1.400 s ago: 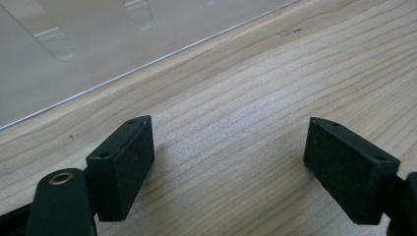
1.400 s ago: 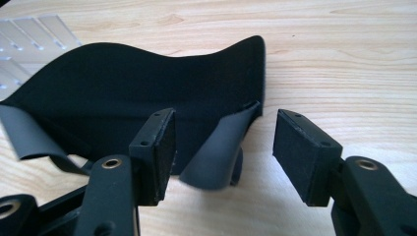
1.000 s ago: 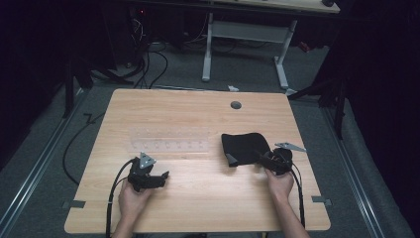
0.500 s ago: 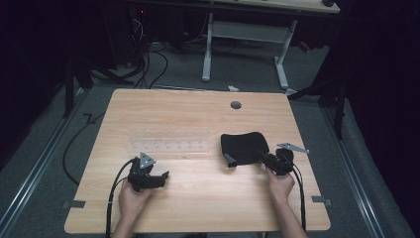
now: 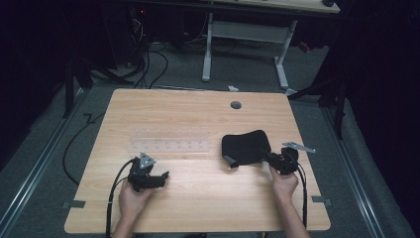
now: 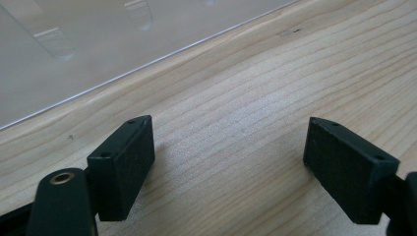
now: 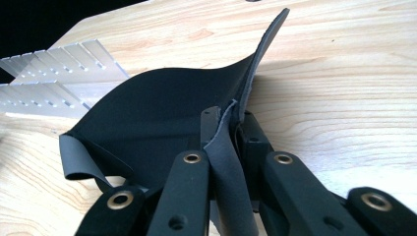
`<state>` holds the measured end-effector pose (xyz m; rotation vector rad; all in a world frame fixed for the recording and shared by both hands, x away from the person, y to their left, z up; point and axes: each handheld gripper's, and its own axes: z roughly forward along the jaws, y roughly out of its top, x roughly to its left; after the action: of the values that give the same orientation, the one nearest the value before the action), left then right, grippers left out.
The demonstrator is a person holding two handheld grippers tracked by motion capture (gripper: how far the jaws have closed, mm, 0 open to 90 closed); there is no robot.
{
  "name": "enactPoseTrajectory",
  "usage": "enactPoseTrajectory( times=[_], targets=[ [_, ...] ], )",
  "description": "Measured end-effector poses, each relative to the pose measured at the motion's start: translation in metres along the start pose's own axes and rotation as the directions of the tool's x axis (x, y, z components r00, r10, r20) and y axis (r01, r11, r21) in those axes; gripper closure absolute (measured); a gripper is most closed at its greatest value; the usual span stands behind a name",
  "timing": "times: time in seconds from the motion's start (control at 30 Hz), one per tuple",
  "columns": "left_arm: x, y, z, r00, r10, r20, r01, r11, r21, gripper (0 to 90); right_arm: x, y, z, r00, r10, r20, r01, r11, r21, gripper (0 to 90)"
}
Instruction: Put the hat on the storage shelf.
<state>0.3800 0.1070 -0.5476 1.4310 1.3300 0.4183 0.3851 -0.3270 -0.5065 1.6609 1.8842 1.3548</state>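
Note:
A black flexible mat (image 5: 245, 146) with a grey underside lies on the wooden table (image 5: 198, 203), right of centre. My right gripper (image 5: 270, 157) is shut on its near right edge, and the pinched edge (image 7: 227, 129) stands up between the jaws. The mat (image 7: 157, 115) bows upward, and one corner (image 7: 74, 160) curls over to show grey. My left gripper (image 5: 159, 177) rests low over the table at the front left, open, with bare wood between its pads (image 6: 123, 162).
A clear plastic rack (image 5: 171, 140) with rows of slots lies flat at the table's middle, just left of the mat; its edge (image 6: 74, 59) lies ahead of my left gripper. A round grommet (image 5: 236, 105) sits near the far edge. Cables trail from both grippers.
My right gripper has drawn back toward the right with the mat's edge, dragging the mat a little and changing its shape. The left gripper has stayed where it was.

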Motion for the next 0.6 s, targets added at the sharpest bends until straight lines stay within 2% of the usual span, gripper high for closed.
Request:
enactPoseTrajectory(
  times=[0.23,0.33,0.43,0.6],
  targets=[
    [0.0,0.0,0.0,1.0,0.0,0.001,0.0,1.0,0.001,19.8,-0.004,0.003,-0.012,0.9995,-0.028,0.013,0.028,1.0,0.013,85.0],
    [0.0,0.0,0.0,1.0,0.001,0.0,-0.001,1.0,0.0,19.9,-0.004,0.004,-0.02,0.9994,-0.035,0.006,0.035,0.999,0.005,85.0],
    [-0.001,0.0,0.0,1.0,-0.002,-0.009,0.002,1.0,-0.001,20.0,-0.004,0.002,-0.027,0.9994,-0.027,-0.022,0.027,1.0,-0.001,85.0],
    [-0.001,0.0,0.001,0.9998,-0.009,-0.017,0.009,0.9999,-0.008,20.1,-0.002,-0.001,-0.035,0.9983,-0.054,-0.024,0.054,0.998,0.014,85.1]
  ],
)
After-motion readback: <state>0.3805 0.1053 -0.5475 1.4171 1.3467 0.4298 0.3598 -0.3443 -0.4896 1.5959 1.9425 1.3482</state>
